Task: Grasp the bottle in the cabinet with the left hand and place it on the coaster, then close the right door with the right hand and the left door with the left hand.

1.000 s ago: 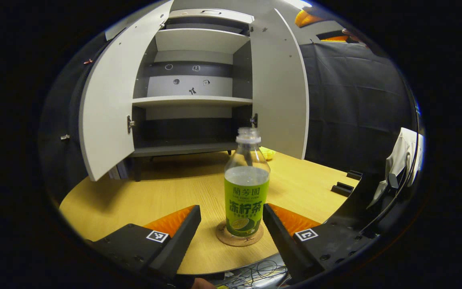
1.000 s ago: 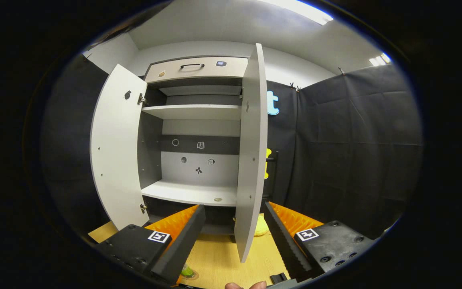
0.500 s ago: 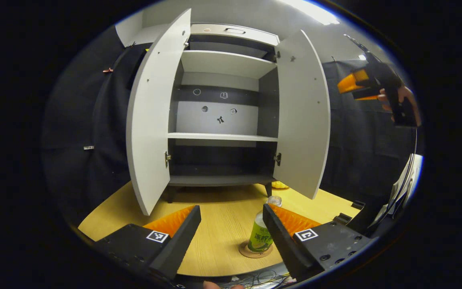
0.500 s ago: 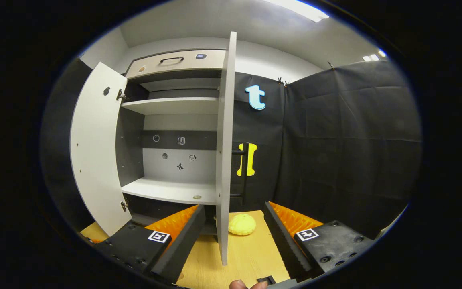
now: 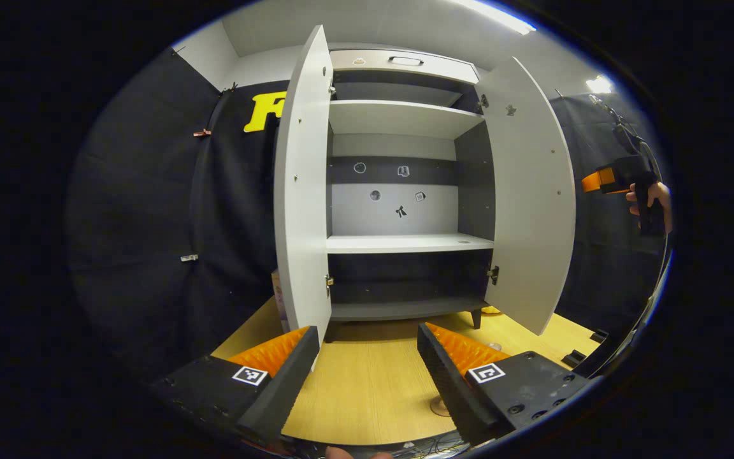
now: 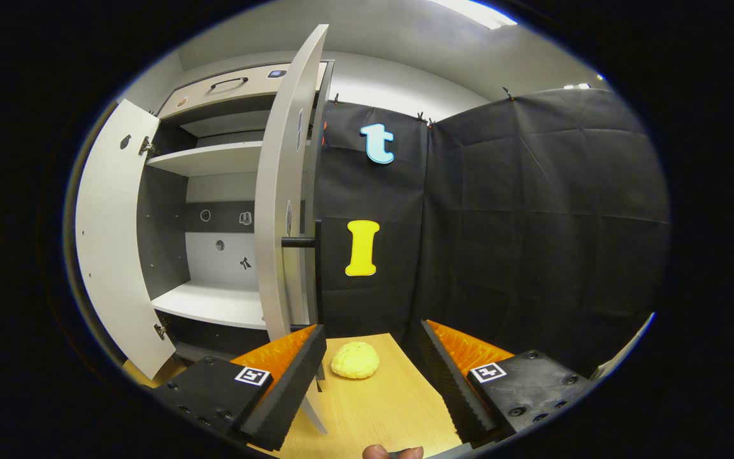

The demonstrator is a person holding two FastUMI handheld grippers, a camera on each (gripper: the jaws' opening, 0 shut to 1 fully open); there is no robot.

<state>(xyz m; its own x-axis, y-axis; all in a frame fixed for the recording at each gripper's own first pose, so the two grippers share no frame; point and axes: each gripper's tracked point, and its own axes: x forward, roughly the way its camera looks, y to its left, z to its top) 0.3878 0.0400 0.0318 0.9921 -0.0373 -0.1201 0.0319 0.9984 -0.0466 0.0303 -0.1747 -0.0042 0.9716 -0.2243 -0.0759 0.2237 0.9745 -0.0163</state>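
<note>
- The left gripper (image 5: 367, 373) hung with its two fingers spread wide apart and nothing between them, above the pale wooden tabletop (image 5: 367, 395).
- Ahead of it stood the tall grey cabinet (image 5: 399, 191) with white shelves, both doors swung open; the left door (image 5: 300, 204) rose just past its left finger, the right door (image 5: 532, 217) beyond and to the right of its right finger.
- Just behind that right finger, a sliver of the round cork coaster (image 5: 438, 407) showed on the tabletop, with the bottle's clear cap (image 5: 494, 347) peeking above the finger (the bottle's body was hidden).
- The right gripper (image 6: 370, 376) also had its fingers held well apart, empty.
- Its left finger sat close to the lower edge of the right door (image 6: 281, 210); whether it touched, I cannot tell.
- A small yellow lumpy object (image 6: 355, 360) lay on the tabletop (image 6: 380, 408) between its fingers, farther off.
- Seen from the left gripper, far to the right, a hand (image 5: 650, 201) held the right gripper (image 5: 599, 182) beside the right door's outer face.
</note>
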